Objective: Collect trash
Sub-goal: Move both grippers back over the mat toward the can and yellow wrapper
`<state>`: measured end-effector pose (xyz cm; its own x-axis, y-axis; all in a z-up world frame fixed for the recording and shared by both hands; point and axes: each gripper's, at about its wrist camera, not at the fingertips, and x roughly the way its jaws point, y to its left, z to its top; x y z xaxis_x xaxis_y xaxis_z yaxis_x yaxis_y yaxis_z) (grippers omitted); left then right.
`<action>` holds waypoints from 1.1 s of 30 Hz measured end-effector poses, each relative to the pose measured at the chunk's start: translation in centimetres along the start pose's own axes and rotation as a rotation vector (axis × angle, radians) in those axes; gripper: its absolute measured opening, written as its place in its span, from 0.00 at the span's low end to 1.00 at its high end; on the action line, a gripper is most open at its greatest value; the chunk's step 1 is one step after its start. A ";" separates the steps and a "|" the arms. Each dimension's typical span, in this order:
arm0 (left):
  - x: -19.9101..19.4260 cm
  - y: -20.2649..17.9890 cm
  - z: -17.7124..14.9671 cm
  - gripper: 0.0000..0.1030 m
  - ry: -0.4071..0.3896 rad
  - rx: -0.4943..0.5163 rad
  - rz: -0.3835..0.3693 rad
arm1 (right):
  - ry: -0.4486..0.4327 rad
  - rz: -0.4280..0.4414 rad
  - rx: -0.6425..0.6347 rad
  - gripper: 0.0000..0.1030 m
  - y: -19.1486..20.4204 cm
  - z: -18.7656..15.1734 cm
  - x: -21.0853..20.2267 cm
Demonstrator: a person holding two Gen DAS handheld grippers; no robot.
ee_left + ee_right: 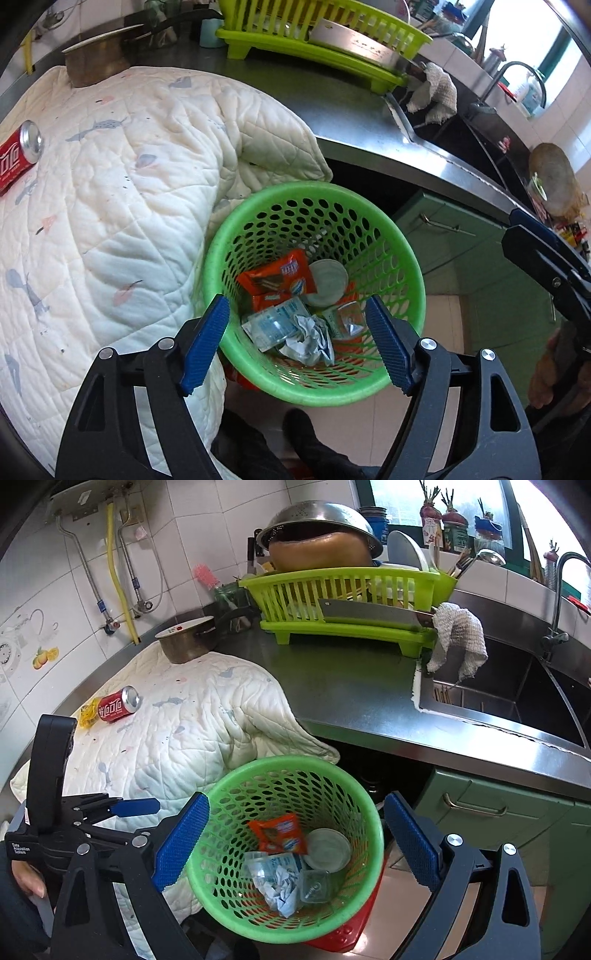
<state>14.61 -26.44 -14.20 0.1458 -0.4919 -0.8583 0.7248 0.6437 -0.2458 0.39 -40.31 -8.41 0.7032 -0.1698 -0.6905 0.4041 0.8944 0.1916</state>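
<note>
Fingers (205, 341) of my left gripper (295, 343) stand wide apart with nothing between the pads; straight ahead and below them sits the green basket (391, 387), holding an orange wrapper (277, 282), a white lid (327, 282), clear packets (271, 325) and a crumpled paper (310, 339). Off to the far left of the fingers a red can (20, 153) lies on its side on the quilted cloth (110, 221). From the right wrist, my right gripper (295, 843) is likewise spread and empty, its fingers (181, 842) flanking the basket (354, 908). Up and left of them the can (118, 704) rests on the cloth (192, 720), touching a yellow wrapper (88, 712). My left gripper (136, 806) shows just left of the fingers.
</note>
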 end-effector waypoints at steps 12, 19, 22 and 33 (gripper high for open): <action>-5.0 4.8 -0.4 0.76 -0.092 -0.081 0.058 | 0.008 0.065 -0.055 0.90 3.9 1.2 1.9; -7.5 9.5 -0.9 0.76 -0.127 -0.148 0.117 | 0.023 0.126 -0.101 0.90 7.5 2.7 4.1; -8.7 12.1 -1.3 0.76 -0.141 -0.187 0.146 | 0.030 0.151 -0.127 0.90 9.3 3.3 5.2; -13.3 22.8 -3.4 0.79 -0.204 -0.358 0.274 | 0.077 0.258 -0.323 0.90 19.0 6.3 10.8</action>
<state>26.85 -3.23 -9.92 0.4535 -0.3587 -0.8159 0.3701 0.9086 -0.1937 19.38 -27.72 -7.85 0.7069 0.0976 -0.7006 0.0071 0.9894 0.1450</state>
